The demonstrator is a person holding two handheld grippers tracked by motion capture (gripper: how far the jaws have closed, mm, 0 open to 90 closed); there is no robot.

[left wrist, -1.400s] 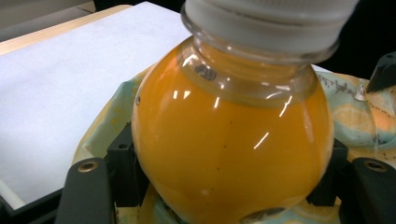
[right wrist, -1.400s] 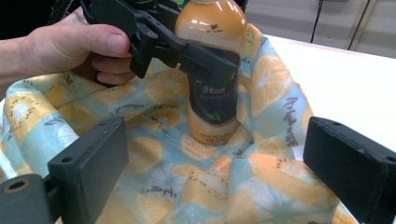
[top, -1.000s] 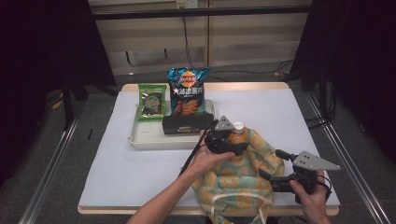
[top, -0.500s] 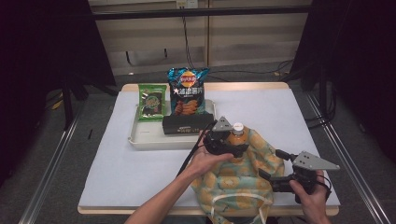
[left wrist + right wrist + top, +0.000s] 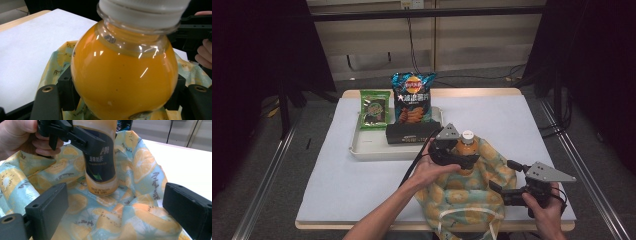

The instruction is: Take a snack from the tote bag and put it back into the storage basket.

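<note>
A bottle of orange juice [image 5: 467, 145] with a white cap stands upright over a citrus-print fabric bag [image 5: 472, 200] at the table's front right. My left gripper [image 5: 457, 156] is shut on the bottle's bulging upper part [image 5: 125, 82], one jaw on each side. In the right gripper view the bottle's dark label [image 5: 101, 167] shows, and its base sits at the bag's fabric [image 5: 140, 165]; whether it rests there I cannot tell. My right gripper [image 5: 503, 176] stands open at the bag's right side, jaws wide apart [image 5: 117, 206] with only fabric lying between them.
A white tray [image 5: 362, 150] at the table's middle back holds a blue chips bag [image 5: 413, 97], a green packet [image 5: 374, 107] and a black box [image 5: 412, 133]. The white-covered table [image 5: 522, 120] has open room to the right and left of the tray.
</note>
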